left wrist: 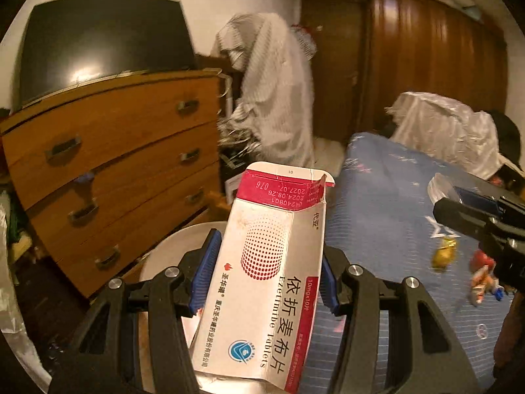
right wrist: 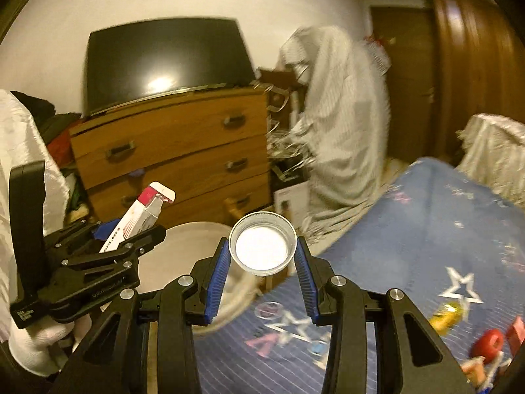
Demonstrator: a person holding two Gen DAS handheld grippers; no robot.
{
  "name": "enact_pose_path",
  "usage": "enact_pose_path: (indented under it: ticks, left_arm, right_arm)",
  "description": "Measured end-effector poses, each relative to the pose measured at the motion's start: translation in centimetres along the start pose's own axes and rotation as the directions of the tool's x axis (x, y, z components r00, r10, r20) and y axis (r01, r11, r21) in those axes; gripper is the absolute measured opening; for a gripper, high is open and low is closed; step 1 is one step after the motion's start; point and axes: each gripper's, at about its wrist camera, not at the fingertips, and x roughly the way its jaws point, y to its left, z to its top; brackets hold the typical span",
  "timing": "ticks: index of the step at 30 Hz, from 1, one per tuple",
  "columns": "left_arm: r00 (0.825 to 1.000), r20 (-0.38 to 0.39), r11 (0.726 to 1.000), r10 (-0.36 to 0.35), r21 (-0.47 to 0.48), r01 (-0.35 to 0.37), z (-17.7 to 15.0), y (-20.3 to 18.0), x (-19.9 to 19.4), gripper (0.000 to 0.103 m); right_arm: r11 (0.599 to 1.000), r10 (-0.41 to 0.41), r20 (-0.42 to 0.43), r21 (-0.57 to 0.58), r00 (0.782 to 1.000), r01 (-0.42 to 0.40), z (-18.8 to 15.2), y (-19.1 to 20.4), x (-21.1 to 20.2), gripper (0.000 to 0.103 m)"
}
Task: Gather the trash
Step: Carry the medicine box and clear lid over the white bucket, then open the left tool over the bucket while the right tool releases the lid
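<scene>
Pads of the left gripper (left wrist: 265,275) clamp a flattened white-and-red pill box (left wrist: 262,282), held in the air above a white bin (right wrist: 183,249) beside the dresser (left wrist: 108,151). Right gripper (right wrist: 262,256) pinches a round metal lid (right wrist: 262,244) by its rim, over the blue bedspread's (right wrist: 410,229) edge. Wrappers (right wrist: 485,341) lie on the bedspread.

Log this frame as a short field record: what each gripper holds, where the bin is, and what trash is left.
left gripper: shut on tablet box
right gripper: shut on jar lid
bin: white round container, on the floor beside the bed
trash left: yellow wrapper and red pieces on the bedspread
</scene>
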Motion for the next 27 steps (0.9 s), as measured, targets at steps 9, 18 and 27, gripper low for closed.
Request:
enact_pose_path:
  ticks: [9,18,27]
  left_arm:
    - [0.991,-0.134,0.998,0.030,-0.056,-0.038,-0.3,6.1,4.9,0.052]
    - [0.969,-0.247,0.997,0.023,-0.060,-0.039,-1.2,8.3,9.4,0.052]
    - [0.961,-0.275,0.997,0.009,-0.071,-0.030,-2.1,9.1,11.0,0.052]
  right_arm:
    - [0.993,0.118,-0.221,0.001,0.968,-0.121,3.7,4.7,12.9,0.041]
    - [0.989,0.143,-0.342,0.011,0.929,-0.149,1.5,6.1,19.2,0.041]
    - [0.988,0.147,-0.352,0.009,0.924,-0.154,0.4,5.3,20.1,0.041]
